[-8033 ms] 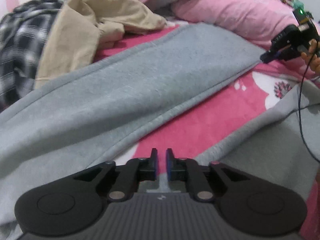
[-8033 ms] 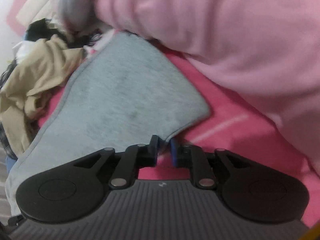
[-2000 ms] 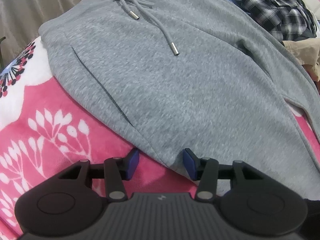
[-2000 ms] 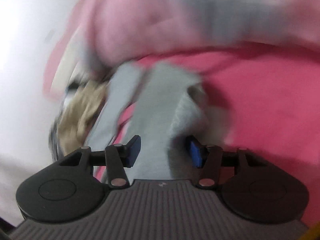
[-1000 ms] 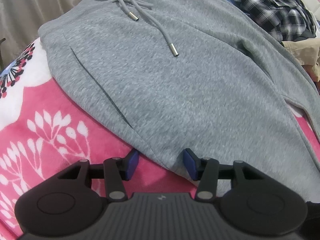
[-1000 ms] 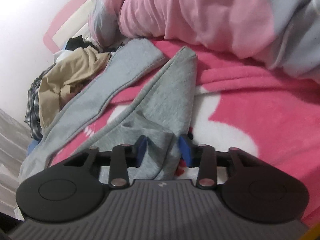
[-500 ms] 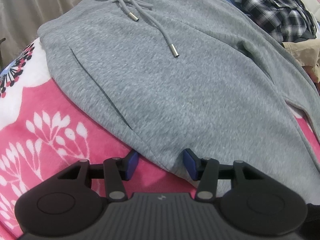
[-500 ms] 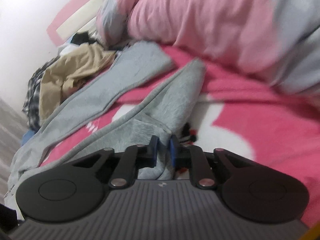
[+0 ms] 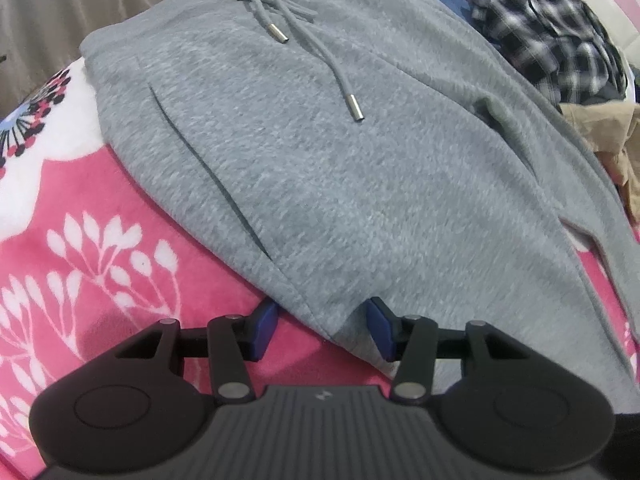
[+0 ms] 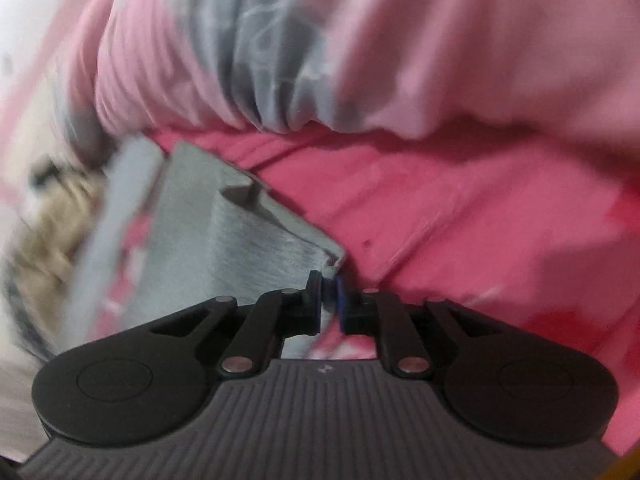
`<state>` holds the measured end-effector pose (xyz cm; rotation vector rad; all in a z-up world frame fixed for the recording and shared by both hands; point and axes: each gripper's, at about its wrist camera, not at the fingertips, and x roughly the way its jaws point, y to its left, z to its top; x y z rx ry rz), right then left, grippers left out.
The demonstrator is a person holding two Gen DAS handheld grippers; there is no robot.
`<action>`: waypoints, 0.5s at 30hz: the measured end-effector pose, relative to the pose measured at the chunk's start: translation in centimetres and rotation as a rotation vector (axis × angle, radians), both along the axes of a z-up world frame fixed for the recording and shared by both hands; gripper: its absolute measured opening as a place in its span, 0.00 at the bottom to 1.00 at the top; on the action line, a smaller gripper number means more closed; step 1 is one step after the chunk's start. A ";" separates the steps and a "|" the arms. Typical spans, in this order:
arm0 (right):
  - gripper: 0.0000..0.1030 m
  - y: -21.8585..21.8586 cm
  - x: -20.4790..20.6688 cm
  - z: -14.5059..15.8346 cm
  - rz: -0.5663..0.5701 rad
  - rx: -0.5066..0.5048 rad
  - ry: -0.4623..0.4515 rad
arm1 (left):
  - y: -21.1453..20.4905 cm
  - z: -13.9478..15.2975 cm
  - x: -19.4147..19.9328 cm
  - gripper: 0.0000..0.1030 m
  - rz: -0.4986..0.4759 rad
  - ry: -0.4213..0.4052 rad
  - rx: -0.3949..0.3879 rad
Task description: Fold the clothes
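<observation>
left gripper: fingers still spread at sweatpants edge; right gripper: fingers now clamped on hem, lifted

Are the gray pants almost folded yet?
Not yet. The gray sweatpants lie spread flat on the pink blanket. The right gripper is shut on a pant-leg end; the left gripper is open around the side edge. All folds remain.

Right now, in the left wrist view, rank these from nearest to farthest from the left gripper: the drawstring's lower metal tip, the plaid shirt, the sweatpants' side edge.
1. sweatpants' side edge, between the open fingers of the left gripper.
2. drawstring's lower metal tip, mid-garment, ahead.
3. plaid shirt, far upper right, beyond the sweatpants.
</observation>
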<state>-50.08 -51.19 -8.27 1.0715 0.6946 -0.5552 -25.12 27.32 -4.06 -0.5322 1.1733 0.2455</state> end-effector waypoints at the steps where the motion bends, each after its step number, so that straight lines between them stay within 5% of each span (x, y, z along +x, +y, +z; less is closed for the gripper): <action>1: 0.10 -0.2 -0.6 -0.4 -0.023 0.063 -0.057 | 0.2 0.0 -0.1 0.48 0.016 -0.005 -0.013; 4: 0.42 -0.4 -1.8 -1.7 -0.057 0.197 -0.154 | 0.9 -0.1 -0.5 0.48 0.076 -0.031 -0.053; 7: 0.45 0.7 -0.5 -2.3 0.003 0.176 -0.115 | 1.2 -0.3 -1.0 0.39 0.144 -0.065 -0.072; 10: 0.28 1.8 1.1 -2.4 0.061 0.136 -0.061 | 1.0 -0.3 -1.3 0.17 0.172 -0.074 -0.015; 11: 0.03 2.1 1.7 -2.1 0.078 0.110 -0.033 | 0.9 -0.1 -1.4 0.14 0.172 -0.077 -0.002; 15: 0.02 2.8 1.4 1.0 0.076 -0.004 -0.042 | -0.2 2.0 -2.0 0.11 0.130 -0.086 0.064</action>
